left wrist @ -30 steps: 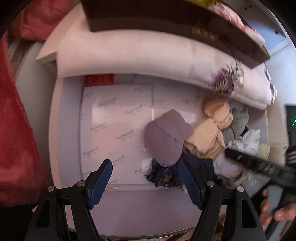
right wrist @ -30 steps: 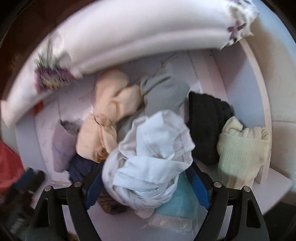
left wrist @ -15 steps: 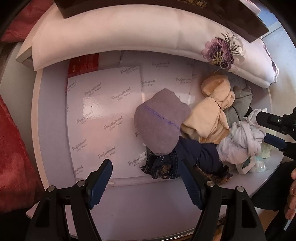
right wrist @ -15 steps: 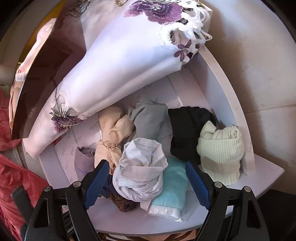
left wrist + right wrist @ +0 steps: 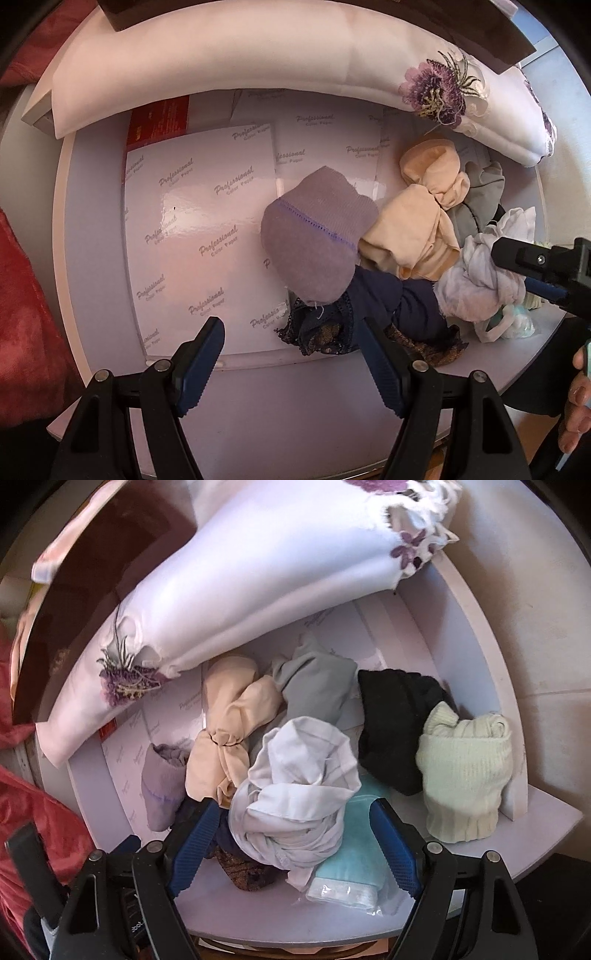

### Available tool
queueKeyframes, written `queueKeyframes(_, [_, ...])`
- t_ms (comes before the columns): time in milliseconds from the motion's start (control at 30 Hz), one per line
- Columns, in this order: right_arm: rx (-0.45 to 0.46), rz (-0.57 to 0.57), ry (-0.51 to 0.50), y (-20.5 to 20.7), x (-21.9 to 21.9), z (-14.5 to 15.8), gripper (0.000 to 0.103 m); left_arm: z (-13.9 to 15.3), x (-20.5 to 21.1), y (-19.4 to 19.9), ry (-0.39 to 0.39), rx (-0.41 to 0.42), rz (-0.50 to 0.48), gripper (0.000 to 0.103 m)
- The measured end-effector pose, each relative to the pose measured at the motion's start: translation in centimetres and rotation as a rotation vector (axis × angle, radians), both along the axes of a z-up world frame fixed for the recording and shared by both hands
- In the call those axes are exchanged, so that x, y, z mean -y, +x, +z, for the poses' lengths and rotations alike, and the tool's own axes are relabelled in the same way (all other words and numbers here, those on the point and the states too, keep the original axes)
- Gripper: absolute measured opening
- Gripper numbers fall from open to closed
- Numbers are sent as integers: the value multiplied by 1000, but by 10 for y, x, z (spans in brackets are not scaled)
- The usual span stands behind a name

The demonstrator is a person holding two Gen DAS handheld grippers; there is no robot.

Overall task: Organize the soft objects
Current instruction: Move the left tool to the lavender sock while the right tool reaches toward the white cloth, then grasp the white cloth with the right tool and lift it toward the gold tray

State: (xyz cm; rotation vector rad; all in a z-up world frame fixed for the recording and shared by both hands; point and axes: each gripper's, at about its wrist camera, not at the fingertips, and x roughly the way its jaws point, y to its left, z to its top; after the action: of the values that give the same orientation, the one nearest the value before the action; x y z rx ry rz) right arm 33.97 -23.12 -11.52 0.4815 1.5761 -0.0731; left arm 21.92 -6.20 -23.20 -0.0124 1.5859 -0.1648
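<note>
A pile of soft items lies on a paper-lined shelf (image 5: pixel 92 258). My left gripper (image 5: pixel 291 354) hangs open above the shelf's front, with nothing between its fingers. Just beyond it are a purple sock (image 5: pixel 314 243) and a navy lace garment (image 5: pixel 373 314); its right finger overlaps the lace in the left wrist view. My right gripper (image 5: pixel 293 843) is open, its jaws on either side of a crumpled white cloth (image 5: pixel 295 786) without pressing on it. Around that cloth lie a peach bundle (image 5: pixel 229 731), a grey cloth (image 5: pixel 314 686), a black sock (image 5: pixel 395 731) and a cream knitted sock (image 5: pixel 465 775).
A white pillow with purple flowers (image 5: pixel 258 74) overhangs the back of the shelf, under a dark box (image 5: pixel 92 572). A teal packet (image 5: pixel 351 849) lies under the white cloth. Red fabric (image 5: pixel 26 295) hangs at the left. A person's hand (image 5: pixel 576 406) shows at the lower right.
My right gripper drew back from the white cloth, then came in closer again, jaws still open. My left gripper sank a little toward the shelf. The clothes have not moved.
</note>
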Motion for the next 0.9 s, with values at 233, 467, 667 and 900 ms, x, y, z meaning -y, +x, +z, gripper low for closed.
queueKeyframes(233, [1,24,-29,2,-15,-13,74,-11,-2,-2,16,-31,6,76])
queueKeyframes(467, [33,95,-73,4,-33,-18,59,-24,-3,-4,46,-55,5,76])
queueKeyframes(667, [71,145,-102,6,-44,-4,57,-29,-3,-2,50,-65,16,76])
queueKeyframes(900, [165,217,-98,5,-65,30,57,-33,-7,-3,35,-81,33,76])
